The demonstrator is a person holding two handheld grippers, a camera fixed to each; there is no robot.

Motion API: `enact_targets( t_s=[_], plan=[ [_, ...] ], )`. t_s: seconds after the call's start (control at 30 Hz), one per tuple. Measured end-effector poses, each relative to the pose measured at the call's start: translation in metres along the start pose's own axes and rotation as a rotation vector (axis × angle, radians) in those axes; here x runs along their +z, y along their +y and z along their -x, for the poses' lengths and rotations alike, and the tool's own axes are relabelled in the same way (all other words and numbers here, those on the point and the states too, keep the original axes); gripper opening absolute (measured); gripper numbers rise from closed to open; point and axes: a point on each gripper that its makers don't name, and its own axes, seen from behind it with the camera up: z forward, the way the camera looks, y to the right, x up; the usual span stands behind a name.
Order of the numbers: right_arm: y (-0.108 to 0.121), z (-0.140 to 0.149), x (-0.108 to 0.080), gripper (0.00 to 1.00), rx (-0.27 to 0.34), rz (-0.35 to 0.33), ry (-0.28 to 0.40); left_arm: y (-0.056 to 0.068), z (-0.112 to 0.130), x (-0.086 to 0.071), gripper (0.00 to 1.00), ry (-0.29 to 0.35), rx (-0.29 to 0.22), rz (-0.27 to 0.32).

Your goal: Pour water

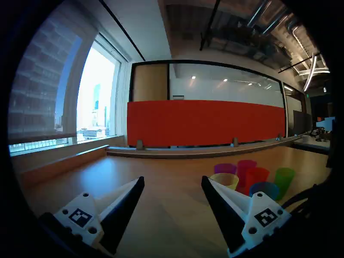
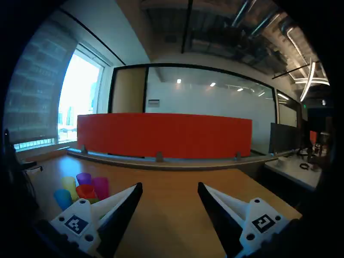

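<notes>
Several coloured plastic cups stand grouped on the wooden table. In the left gripper view they sit just right of my left gripper (image 1: 173, 179): a yellow cup (image 1: 224, 179), purple cup (image 1: 225, 168), pink cup (image 1: 246, 167), red cup (image 1: 256, 177), blue cup (image 1: 264, 189) and green cup (image 1: 284, 179). My left gripper is open, nothing between its fingers. In the right gripper view the same cluster lies at lower left: blue cup (image 2: 63, 198), yellow cup (image 2: 69, 186), red cup (image 2: 86, 191), purple cup (image 2: 84, 178), pink cup (image 2: 101, 187). My right gripper (image 2: 169, 185) is open and empty.
A red divider panel (image 1: 205, 121) runs along the table's far edge (image 1: 202, 151). Windows (image 1: 95, 101) and a wooden ledge lie to the left. A neighbouring desk (image 2: 296, 171) with equipment stands at right. Bare tabletop (image 2: 172, 206) stretches ahead of the right gripper.
</notes>
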Motion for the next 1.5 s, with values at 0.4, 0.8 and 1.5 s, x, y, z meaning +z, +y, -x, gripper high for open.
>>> enact_targets(
  t_s=[0.4,0.8,1.5],
  plan=[
    [-0.010,-0.006,0.005,0.99,-0.040,-0.037,0.062,0.000,-0.001,0.000,0.99,0.000,0.001,0.000],
    [-0.006,0.013,0.012,0.99,-0.030,-0.023,0.095,0.000,-0.001,0.000,0.99,0.000,0.000,0.000],
    [0.015,0.053,0.023,0.99,0.077,0.032,0.096,-0.001,0.000,0.000,0.99,0.000,0.001,0.000]
  ],
)
